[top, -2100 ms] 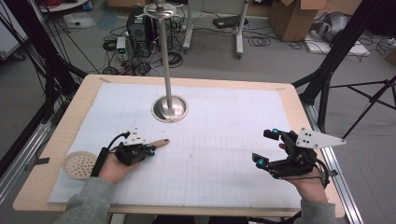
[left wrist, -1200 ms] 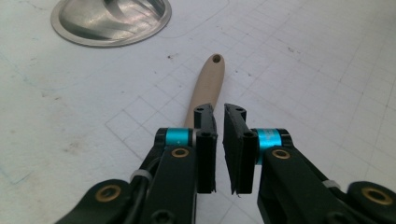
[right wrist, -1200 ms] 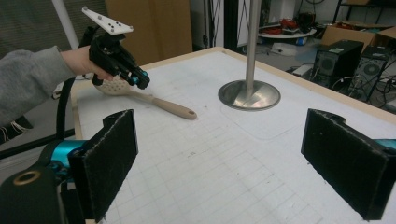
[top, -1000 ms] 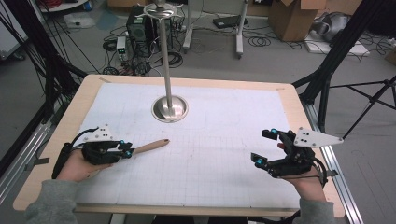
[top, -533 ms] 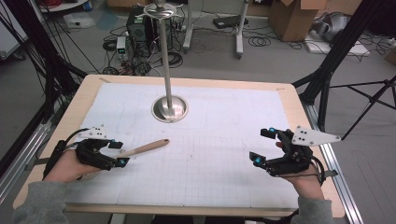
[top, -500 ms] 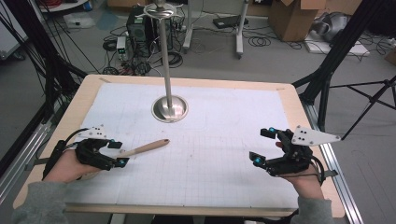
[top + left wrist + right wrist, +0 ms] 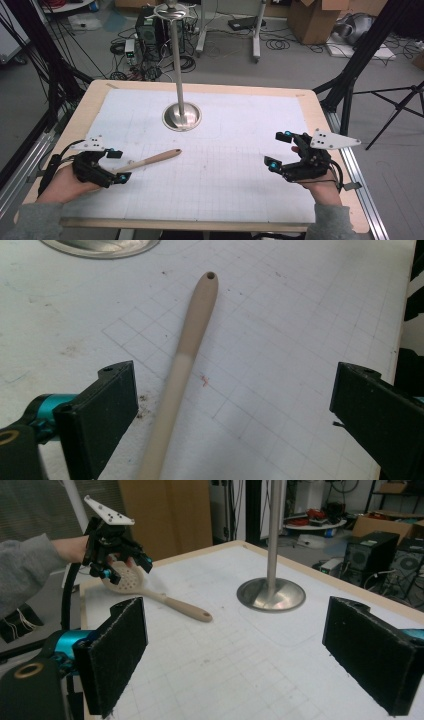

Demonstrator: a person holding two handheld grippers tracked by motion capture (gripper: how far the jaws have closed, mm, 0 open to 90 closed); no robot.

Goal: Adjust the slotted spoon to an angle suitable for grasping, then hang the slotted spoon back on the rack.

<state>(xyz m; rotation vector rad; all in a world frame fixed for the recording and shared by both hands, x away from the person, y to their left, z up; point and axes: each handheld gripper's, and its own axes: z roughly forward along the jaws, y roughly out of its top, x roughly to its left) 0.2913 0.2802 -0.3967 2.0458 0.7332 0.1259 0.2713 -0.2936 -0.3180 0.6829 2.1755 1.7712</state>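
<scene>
A beige slotted spoon lies flat on the white grid mat, its handle [image 7: 155, 158] pointing toward the pole base. My left gripper [image 7: 119, 165] stands open over the head end of the spoon. In the left gripper view the handle [image 7: 192, 330] runs up between the wide-apart jaws and touches neither. My right gripper [image 7: 277, 148] is open at the mat's right side with nothing in it. The right gripper view looks across the mat at the perforated spoon head [image 7: 125, 582] under the left gripper [image 7: 127, 570].
A metal stand with a tall pole and round base [image 7: 182, 116] rises at the mat's far middle; its base [image 7: 270, 594] also shows in the right gripper view. The wooden table edge [image 7: 320, 125] frames the mat. Cables, boxes and tripods lie on the floor beyond.
My left gripper has slid back left along the handle toward the spoon head, baring more of the handle. The spoon has stayed put. The right gripper has barely moved.
</scene>
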